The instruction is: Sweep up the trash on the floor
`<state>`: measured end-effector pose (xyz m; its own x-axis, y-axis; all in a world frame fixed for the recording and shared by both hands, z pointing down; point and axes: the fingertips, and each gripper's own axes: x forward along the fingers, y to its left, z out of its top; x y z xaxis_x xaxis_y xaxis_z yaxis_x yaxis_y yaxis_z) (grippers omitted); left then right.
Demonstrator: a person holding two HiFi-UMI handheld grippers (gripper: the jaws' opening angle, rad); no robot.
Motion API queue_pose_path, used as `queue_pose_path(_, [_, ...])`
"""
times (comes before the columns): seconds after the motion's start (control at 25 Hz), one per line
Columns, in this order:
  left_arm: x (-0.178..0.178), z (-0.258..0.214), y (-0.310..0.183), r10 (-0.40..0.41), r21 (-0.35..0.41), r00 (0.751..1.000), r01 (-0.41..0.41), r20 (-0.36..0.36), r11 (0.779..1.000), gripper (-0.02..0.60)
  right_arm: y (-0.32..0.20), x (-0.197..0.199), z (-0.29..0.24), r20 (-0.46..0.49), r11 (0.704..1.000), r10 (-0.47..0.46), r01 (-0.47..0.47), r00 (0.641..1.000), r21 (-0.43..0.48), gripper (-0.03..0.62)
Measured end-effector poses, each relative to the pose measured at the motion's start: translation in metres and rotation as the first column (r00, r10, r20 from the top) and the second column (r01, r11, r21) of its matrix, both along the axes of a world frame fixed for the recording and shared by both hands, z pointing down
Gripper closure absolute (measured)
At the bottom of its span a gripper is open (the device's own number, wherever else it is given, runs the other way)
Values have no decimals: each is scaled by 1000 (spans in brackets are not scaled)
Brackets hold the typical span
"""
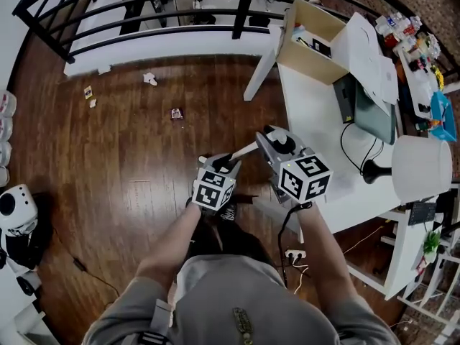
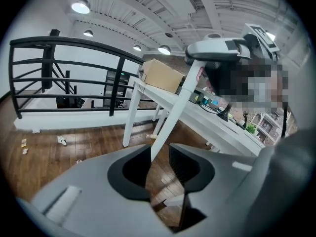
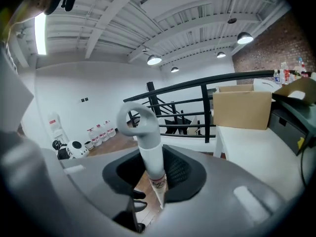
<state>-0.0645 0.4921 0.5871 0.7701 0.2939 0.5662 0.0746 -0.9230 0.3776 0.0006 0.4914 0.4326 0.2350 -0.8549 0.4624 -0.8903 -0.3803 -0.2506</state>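
Pinching a white handle [image 3: 148,154] by its looped end is the right claw [image 3: 150,176]; the left claw [image 2: 160,168] is spread around it. Trash [image 1: 150,78] lies far left.

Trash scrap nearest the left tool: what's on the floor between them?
Nothing but bare wooden floor lies between the nearest scrap and the left tool; the head view shows it.

Head view looks steeply down from overhead; each gripper view rides low, close behind its jaws, facing twelve o'clock (all share the railing [image 1: 243,6] and white handle [image 1: 244,151]).
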Motion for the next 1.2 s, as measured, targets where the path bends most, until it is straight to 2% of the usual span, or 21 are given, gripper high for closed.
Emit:
queue_pose_path(0.2, [-3, -4, -7, 39, 16, 999, -39, -6, 999, 418, -23, -20, -48, -29, 998, -50, 51, 998, 33, 505])
queue_pose_path(0.32, [-4, -14, -14, 55, 26, 998, -54, -21, 998, 410, -36, -36, -77, -31, 996, -73, 74, 997, 53, 505])
queue_pose_path(0.48, [-5, -34, -33, 81, 58, 994, -78, -68, 995, 417, -59, -58, -106, -41, 991, -97, 101, 994, 84, 505])
queue_pose_path(0.56, [-8, -43, -45, 115, 102, 989, -105, -96, 989, 455, -70, -65, -114, -48, 990, -100, 105, 994, 97, 505])
queue_pose_path(0.76, [-21, -53, -74, 173, 136, 979, -158, -105, 978, 460, -94, -78, -124, -63, 988, -94, 101, 994, 116, 505])
queue_pose_path(1.04, [-7, -55, -111, 232, 178, 968, -212, -100, 961, 454, -114, -70, -126, -77, 988, -41, 52, 996, 148, 503])
queue_pose_path(1.2, [30, -51, -122, 289, 172, 951, -269, -105, 948, 446, -115, -34, -121, -69, 983, 36, -23, 997, 180, 503])
